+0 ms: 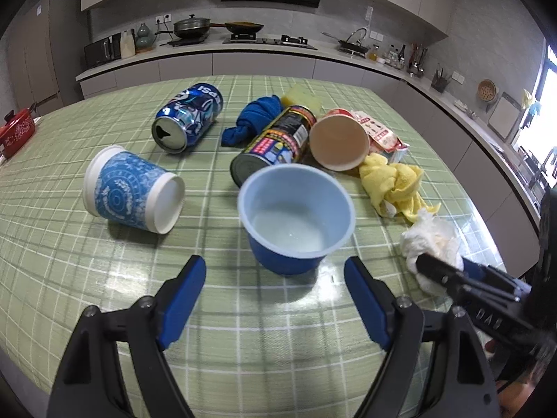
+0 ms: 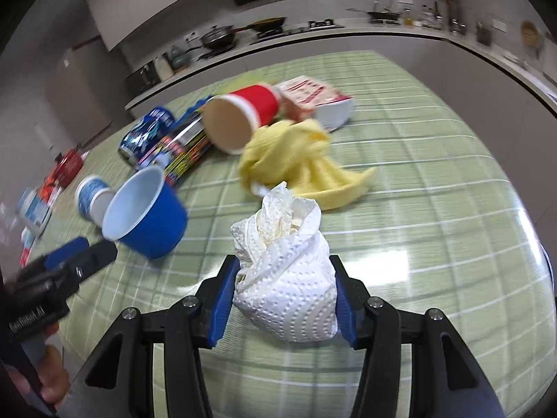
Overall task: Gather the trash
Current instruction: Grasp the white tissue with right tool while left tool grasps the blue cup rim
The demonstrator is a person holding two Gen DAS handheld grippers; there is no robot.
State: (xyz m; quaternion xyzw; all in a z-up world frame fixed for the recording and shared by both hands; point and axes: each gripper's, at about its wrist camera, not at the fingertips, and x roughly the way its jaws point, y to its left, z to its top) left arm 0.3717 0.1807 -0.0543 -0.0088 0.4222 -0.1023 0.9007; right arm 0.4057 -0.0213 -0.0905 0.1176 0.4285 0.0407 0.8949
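Note:
A crumpled white paper towel [image 2: 289, 278] sits on the green checked table [image 2: 435, 244] between the blue pads of my right gripper [image 2: 283, 264], which press on both its sides. The left wrist view shows the same wad [image 1: 431, 237] at the right, with the right gripper [image 1: 438, 271] on it. My left gripper [image 1: 275, 264] is open just short of an upright blue plastic cup [image 1: 296, 209], nothing between its fingers. Lying on their sides are a patterned paper cup [image 1: 132, 191], a Pepsi can [image 1: 188, 118], a dark tin can [image 1: 275, 142] and a red paper cup [image 1: 339, 142].
A yellow cloth [image 1: 393, 181], a blue cloth [image 1: 254, 118], a yellow sponge [image 1: 299, 94] and a red-and-white snack packet [image 1: 379, 132] lie among the trash. A red pot [image 1: 17, 132] stands at the table's far left edge. Kitchen counters run behind.

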